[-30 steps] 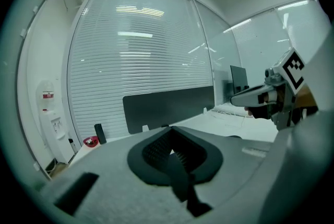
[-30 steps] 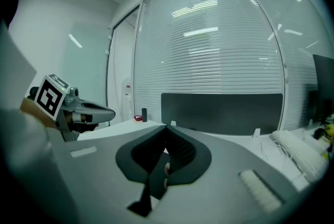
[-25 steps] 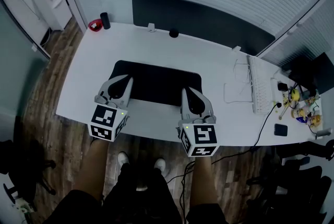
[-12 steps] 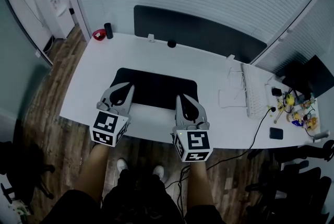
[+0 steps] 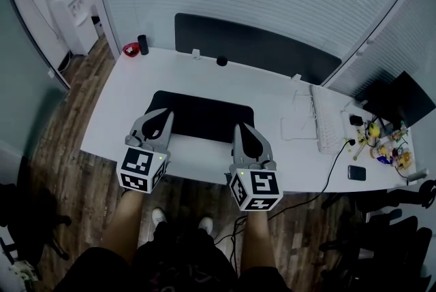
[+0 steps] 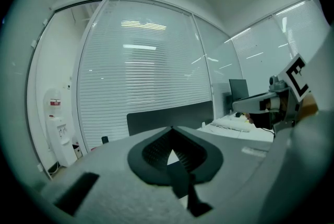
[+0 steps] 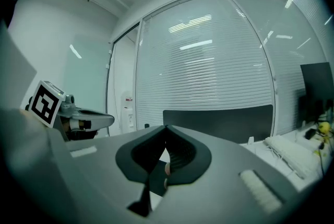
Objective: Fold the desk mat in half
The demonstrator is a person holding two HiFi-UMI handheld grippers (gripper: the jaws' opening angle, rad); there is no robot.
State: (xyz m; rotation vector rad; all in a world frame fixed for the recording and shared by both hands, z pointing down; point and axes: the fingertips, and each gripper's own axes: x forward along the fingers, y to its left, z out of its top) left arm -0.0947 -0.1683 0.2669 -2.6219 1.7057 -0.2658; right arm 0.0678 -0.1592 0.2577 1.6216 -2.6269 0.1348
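Observation:
A black desk mat (image 5: pixel 204 114) lies on the white desk (image 5: pixel 279 96) in the head view. My left gripper (image 5: pixel 165 115) is shut on the mat's near left edge. My right gripper (image 5: pixel 240 127) is shut on its near right edge. Both hold that edge raised off the desk. In the left gripper view the jaws (image 6: pixel 171 129) are closed, with a dark strip of mat (image 6: pixel 180 186) pinched and hanging below them. The right gripper view shows the same: closed jaws (image 7: pixel 166 128) with a strip of mat (image 7: pixel 152 184) between them. The mat's far edge rests flat on the desk.
A white keyboard (image 5: pixel 325 119) and a wire stand (image 5: pixel 298 117) sit to the right, with a phone (image 5: pixel 356 173) and small items (image 5: pixel 383 141) beyond. A black cup (image 5: pixel 143 44) and a red object (image 5: pixel 130 50) stand at the far left corner. A dark panel (image 5: pixel 252 39) backs the desk.
Both grippers have risen and come toward me with the mat's near edge. The visible mat looks shorter from front to back.

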